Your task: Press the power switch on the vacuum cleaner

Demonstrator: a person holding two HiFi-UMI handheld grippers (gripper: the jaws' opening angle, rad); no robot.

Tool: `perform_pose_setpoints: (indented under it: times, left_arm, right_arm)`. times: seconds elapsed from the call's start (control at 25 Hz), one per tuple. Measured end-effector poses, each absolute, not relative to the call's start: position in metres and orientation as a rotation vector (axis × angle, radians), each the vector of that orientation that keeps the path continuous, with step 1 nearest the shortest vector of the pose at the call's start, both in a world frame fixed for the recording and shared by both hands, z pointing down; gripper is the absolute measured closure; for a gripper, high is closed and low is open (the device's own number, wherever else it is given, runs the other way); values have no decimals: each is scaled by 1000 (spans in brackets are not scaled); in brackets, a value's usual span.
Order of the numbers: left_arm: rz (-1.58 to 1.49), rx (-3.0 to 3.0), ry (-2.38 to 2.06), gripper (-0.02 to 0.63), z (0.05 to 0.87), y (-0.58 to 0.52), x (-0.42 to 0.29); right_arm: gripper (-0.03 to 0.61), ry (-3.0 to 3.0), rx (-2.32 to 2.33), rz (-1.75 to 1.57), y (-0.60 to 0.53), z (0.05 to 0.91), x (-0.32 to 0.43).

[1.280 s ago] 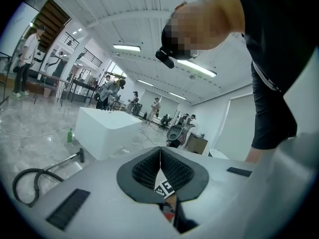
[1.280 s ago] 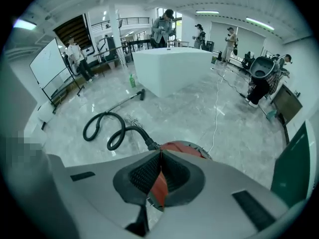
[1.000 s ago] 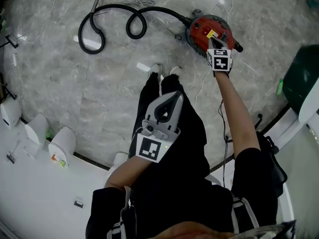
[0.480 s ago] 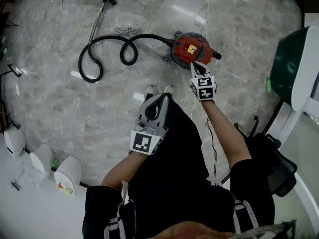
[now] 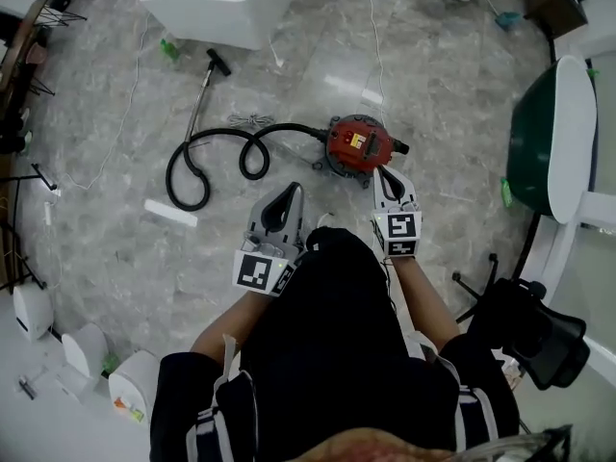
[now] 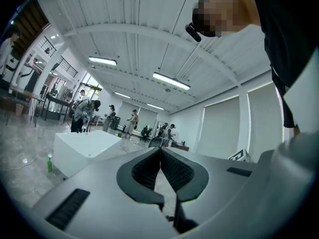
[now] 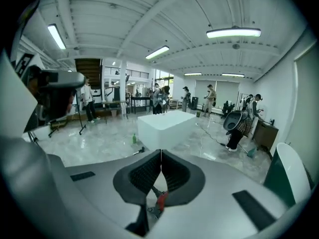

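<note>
standing over the job: a person holds a two-jaw tool in each hand above the round red canister vacuum cleaner point(image 5: 358, 145), which sits on the grey marble floor point(image 5: 433, 85) just beyond their feet.

the right gripper point(image 5: 382, 172) hangs just on the near side of the machine. its jaws are pressed together on nothing and aimed out across the room rather than down. the left gripper point(image 5: 293, 191), likewise closed and empty, is held to the left of the vacuum, apart from it.

no press looks to be in hand at this instant. the right tool seems best placed; the next move would call for tipping it down and setting its closed tips on the switch. that should be somewhere on the red top by the small yellow label point(image 5: 357, 142), too small to pick out.

a looped black hose point(image 5: 207, 157) trails left to a metal wand with a black nozzle point(image 5: 204, 89). a white block-shaped table point(image 5: 217, 8) and a small green bottle point(image 5: 170, 48) stand farther off, a dark green chair point(image 5: 549, 142) at right. thin white cables point(image 5: 377, 37) cross the floor. nothing lies between the tool and the vacuum.
</note>
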State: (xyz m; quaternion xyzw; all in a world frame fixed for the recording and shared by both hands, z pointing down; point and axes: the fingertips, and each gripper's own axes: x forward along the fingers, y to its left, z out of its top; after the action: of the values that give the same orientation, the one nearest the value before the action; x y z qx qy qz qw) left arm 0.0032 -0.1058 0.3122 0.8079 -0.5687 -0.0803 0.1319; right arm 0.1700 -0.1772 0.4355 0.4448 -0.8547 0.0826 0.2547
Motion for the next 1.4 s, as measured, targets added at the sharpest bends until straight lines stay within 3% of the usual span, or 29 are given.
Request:
perform_pose_setpoints:
  times: [0.48,1.12,1.4]
  left_arm:
    - [-264,2479,-1607,594,292,-122,27]
    - [-224,2591,-1509,594,294,-133,64]
    - [-234,2621,-1463,594,292,-126,71]
  right_arm:
    - [560,-2636,1415,99,-146,317,175]
    - [560,-2655,1438,-117,-135,284,184]
    - [560,-2679,1448,-22,-130,290,184]
